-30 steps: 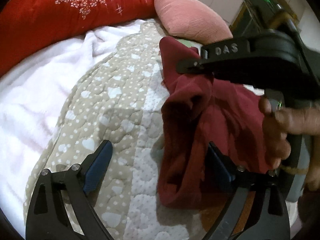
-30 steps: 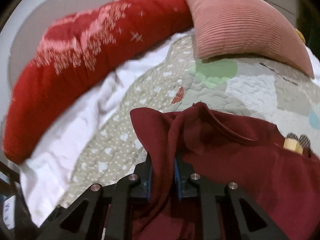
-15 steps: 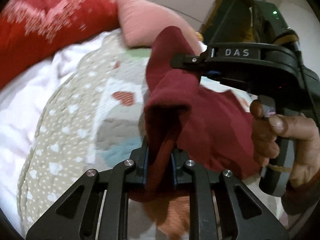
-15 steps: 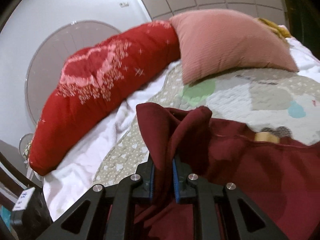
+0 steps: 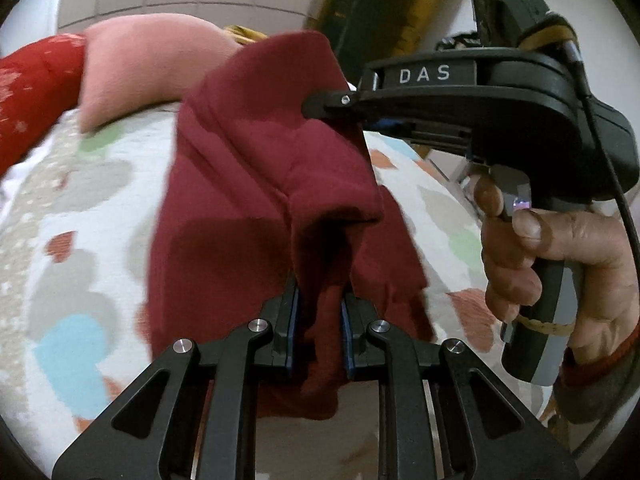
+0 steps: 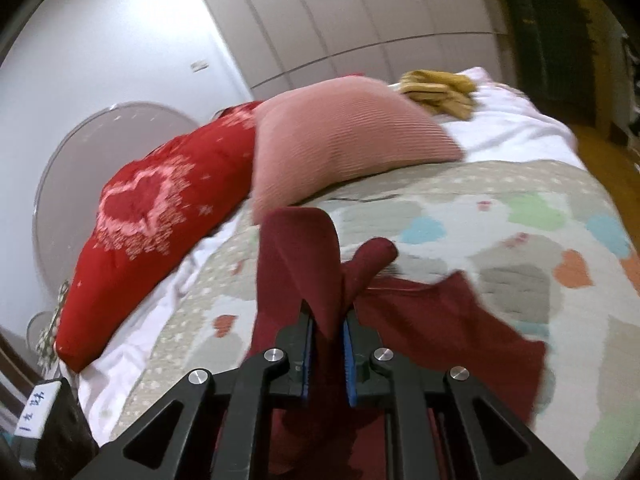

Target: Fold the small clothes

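- The left gripper is clamping a bunched fold of the dark red garment; its blue-padded fingers are nearly closed, with only the thickness of cloth sitting between them.
- The right gripper is pinching another part of the same garment, its fingers likewise pressing in on a narrow fold of fabric.
- In the left wrist view, the right gripper is showing from the side, marked "DAS", with its tip biting into the upper edge of the cloth.
- The person's right hand is wrapping around that gripper's handle, one finger lying on the trigger.
- The garment is hanging lifted between the two grippers, above the quilt; in the right wrist view its loose lower part is trailing to the right and seems to be resting on the quilt surface.
- One rolled end of cloth is sticking up just right of the right gripper's fold.
- The quilt, patterned with coloured hearts on a pale ground, is covering the bed.
- A pink ribbed pillow is lying at the head of the bed, beyond the garment.
- A red cushion with a pale heart design is leaning beside the pink pillow, touching it.
- A yellow bundle of fabric is lying behind the pink pillow on the white bedding.
- Parts of both views are blurring, so fine cloth detail is hard to tell.
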### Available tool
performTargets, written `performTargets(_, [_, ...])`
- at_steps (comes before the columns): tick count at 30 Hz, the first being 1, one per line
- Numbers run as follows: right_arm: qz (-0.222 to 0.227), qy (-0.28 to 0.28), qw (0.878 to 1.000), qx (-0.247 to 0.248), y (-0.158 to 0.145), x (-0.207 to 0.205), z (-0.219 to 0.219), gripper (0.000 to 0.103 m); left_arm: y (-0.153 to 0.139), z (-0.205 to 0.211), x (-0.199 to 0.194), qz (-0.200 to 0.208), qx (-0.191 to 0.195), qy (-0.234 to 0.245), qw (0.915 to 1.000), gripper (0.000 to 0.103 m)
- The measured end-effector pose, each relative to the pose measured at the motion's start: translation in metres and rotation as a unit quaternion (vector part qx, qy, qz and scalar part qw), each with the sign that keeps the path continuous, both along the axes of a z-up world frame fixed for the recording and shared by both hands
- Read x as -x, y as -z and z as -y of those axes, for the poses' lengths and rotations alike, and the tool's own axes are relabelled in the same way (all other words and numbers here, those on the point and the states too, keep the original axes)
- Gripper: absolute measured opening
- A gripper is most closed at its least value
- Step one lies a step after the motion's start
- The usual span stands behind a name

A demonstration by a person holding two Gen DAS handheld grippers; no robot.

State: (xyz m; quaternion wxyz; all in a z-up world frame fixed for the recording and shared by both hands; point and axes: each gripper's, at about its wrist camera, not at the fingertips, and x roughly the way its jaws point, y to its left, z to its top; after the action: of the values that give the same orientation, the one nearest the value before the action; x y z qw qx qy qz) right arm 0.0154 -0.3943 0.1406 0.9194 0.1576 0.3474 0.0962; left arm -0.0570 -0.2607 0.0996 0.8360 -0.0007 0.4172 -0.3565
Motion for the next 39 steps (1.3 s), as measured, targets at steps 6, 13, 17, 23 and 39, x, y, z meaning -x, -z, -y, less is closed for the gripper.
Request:
performTargets(6, [-0.035, 0.057, 0.998, 0.015, 0.028, 0.012, 0.051, 0.011, 0.022, 0.037, 0.001, -0.026, -0.01, 0.032, 0.9991, 0.016])
performTargets(13, [-0.092, 0.102, 0.991, 0.0, 0.083, -0.002, 0.072, 0.012, 0.0, 0.0, 0.008, -0.052, 0.008, 0.055, 0.9971, 0.044])
performTargets(17, [-0.072, 0.142, 0.986, -0.045, 0.068, 0.019, 0.092, 0.02, -0.015, -0.038, 0.019, -0.023, 0.013, 0.039, 0.9989, 0.053])
performTargets(23, [-0.05, 0.099, 0.989, -0.096, 0.046, 0.069, 0.081, 0.065, 0.005, -0.069, -0.011, -0.024, -0.029, -0.039, 0.9985, 0.053])
performTargets(39, [-0.096, 0.084, 0.991, 0.041, 0.087, 0.058, 0.049, 0.019, 0.036, -0.033, -0.012, -0.036, -0.071, -0.037, 0.9961, 0.053])
